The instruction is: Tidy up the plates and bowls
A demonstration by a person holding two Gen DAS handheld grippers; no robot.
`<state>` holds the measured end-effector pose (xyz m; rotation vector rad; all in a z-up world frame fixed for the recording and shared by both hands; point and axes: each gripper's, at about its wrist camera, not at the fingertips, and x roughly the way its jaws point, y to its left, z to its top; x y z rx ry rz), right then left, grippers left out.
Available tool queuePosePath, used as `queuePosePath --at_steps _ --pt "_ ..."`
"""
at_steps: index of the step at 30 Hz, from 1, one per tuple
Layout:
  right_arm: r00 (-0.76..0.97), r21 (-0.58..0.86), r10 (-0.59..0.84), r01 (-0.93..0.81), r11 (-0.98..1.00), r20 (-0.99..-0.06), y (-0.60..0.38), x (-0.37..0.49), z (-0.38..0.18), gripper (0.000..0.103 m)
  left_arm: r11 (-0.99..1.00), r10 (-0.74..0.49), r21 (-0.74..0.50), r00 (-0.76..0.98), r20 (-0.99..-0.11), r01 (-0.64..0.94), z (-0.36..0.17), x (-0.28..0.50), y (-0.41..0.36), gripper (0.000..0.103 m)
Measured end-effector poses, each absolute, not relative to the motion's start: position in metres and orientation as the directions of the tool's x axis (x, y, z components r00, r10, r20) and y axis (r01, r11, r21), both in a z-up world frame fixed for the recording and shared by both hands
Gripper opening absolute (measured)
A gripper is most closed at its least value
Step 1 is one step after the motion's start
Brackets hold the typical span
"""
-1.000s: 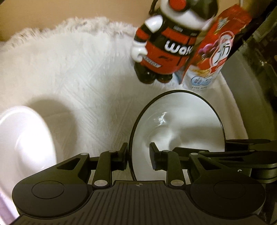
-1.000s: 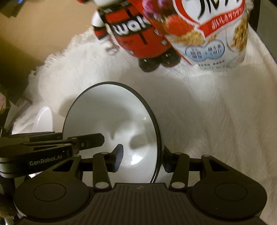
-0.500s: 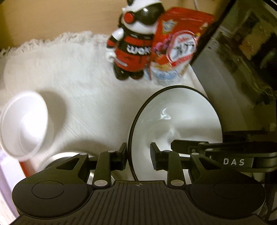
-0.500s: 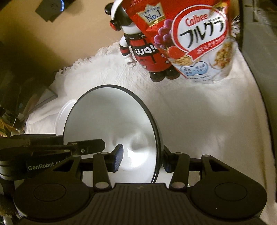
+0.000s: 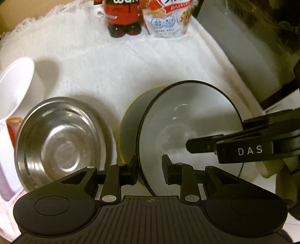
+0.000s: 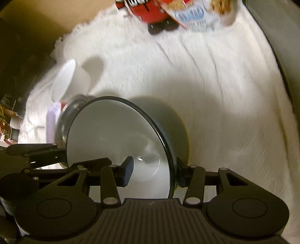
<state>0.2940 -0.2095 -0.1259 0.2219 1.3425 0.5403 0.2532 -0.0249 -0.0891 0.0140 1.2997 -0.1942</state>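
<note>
A white cloth (image 5: 112, 71) covers the worktop, bare towards its right edge. The steel bowl (image 5: 61, 138) sits near the left edge. Beside it, the white bowl (image 5: 187, 131) hangs tilted, probably for stacking: left gripper (image 5: 150, 169) and right gripper (image 6: 153, 173) each straddle its rim, apparently pinching.

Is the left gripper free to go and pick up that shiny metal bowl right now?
Probably not: the left gripper straddles the rim of the white bowl that both hold. The metal bowl lies uncovered beside it.

White cloth (image 5: 116, 62) w/ steel bowl (image 5: 61, 142), cup (image 5: 16, 84), figurine (image 5: 121, 16), cereal bag (image 5: 166, 20)
</note>
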Motion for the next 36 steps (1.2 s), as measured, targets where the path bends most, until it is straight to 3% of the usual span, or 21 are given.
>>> queuePosePath --at_steps 9,22,30,36 --pt "0.202 0.4 0.461 -0.281 0.872 -0.864 -0.2 0.295 -0.127 0.047 0.991 -0.109 -0.081 0.304 -0.947 0.104 -0.08 0.257 -0.009 0.022" --pt "0.341 0.286 0.406 -0.351 0.892 -0.848 -0.196 0.293 -0.094 0.047 0.963 -0.269 -0.259 0.393 -0.879 0.08 -0.053 0.256 0.025 0.019" --pt "0.455 0.261 0.421 -0.374 0.89 -0.785 -0.182 0.304 -0.054 0.054 0.914 -0.323 -0.402 0.504 -0.801 -0.054 -0.041 0.261 0.097 0.019" --pt "0.459 0.258 0.437 -0.402 0.878 -0.774 -0.134 0.327 -0.043 0.055 0.87 -0.209 -0.437 0.631 -0.747 -0.228 -0.03 0.262 0.187 0.019"
